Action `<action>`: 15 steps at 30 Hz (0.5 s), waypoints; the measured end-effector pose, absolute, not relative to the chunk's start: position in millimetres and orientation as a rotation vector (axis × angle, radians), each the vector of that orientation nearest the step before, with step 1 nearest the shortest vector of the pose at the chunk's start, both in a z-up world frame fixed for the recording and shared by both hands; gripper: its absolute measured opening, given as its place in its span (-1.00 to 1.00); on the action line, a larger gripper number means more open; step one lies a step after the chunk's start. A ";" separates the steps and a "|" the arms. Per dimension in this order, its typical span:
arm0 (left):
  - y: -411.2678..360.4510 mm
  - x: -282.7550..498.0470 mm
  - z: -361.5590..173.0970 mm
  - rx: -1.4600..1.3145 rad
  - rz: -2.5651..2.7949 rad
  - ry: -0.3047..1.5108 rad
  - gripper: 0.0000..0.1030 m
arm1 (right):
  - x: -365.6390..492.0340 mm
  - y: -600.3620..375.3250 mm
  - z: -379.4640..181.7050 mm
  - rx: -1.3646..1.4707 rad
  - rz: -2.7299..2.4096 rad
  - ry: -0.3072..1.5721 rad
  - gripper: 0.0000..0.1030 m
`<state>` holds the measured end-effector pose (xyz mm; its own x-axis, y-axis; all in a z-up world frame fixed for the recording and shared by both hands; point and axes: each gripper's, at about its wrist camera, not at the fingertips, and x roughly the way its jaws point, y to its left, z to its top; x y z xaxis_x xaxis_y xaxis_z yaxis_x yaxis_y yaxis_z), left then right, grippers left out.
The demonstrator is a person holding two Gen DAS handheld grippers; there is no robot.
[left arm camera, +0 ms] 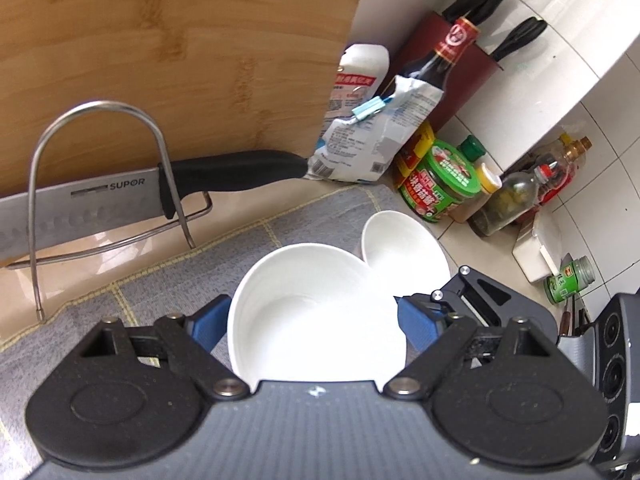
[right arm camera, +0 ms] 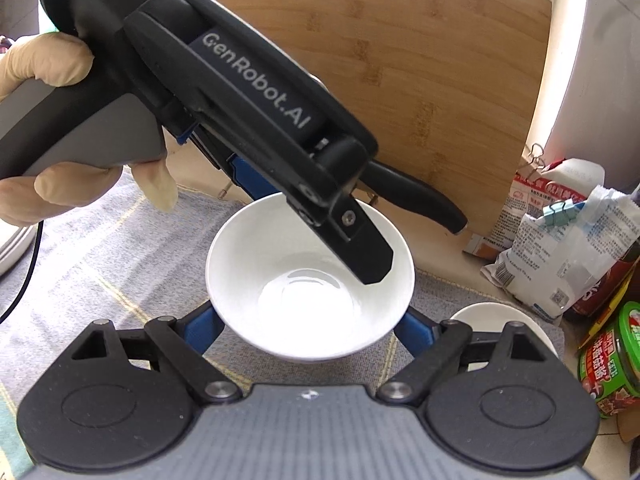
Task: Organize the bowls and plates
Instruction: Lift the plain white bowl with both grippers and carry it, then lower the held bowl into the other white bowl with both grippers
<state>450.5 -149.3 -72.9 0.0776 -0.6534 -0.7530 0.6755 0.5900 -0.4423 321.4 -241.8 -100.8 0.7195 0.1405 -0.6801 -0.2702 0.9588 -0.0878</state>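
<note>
A large white bowl (left arm camera: 316,316) sits between the blue pads of my left gripper (left arm camera: 314,322), which stands wide around it over a grey mat (left arm camera: 160,280). A smaller white bowl (left arm camera: 404,246) stands just behind it to the right. In the right wrist view the same large bowl (right arm camera: 296,300) lies between the blue pads of my right gripper (right arm camera: 310,326), also spread wide around it. The left gripper's black finger (right arm camera: 360,252) reaches over the bowl's far rim into it. The small bowl (right arm camera: 488,316) shows at right. Whether either gripper's pads press the bowl is unclear.
A bamboo cutting board (left arm camera: 180,52) leans at the back with a knife (left arm camera: 120,200) in a wire rack (left arm camera: 100,184). Bags (left arm camera: 360,140), sauce jars (left arm camera: 440,184) and bottles (left arm camera: 516,196) crowd the right side by the tiled wall. A white plate edge (right arm camera: 12,248) shows at far left.
</note>
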 end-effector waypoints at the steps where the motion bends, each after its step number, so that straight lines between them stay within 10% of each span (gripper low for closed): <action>1: -148.5 447.2 -69.8 0.023 -0.995 1.107 0.71 | 318.3 -241.3 -98.6 -0.190 0.229 0.730 0.81; 15: -140.2 396.0 -34.4 0.025 -0.989 1.060 0.71 | 264.7 -237.4 -69.6 -0.221 0.226 0.680 0.81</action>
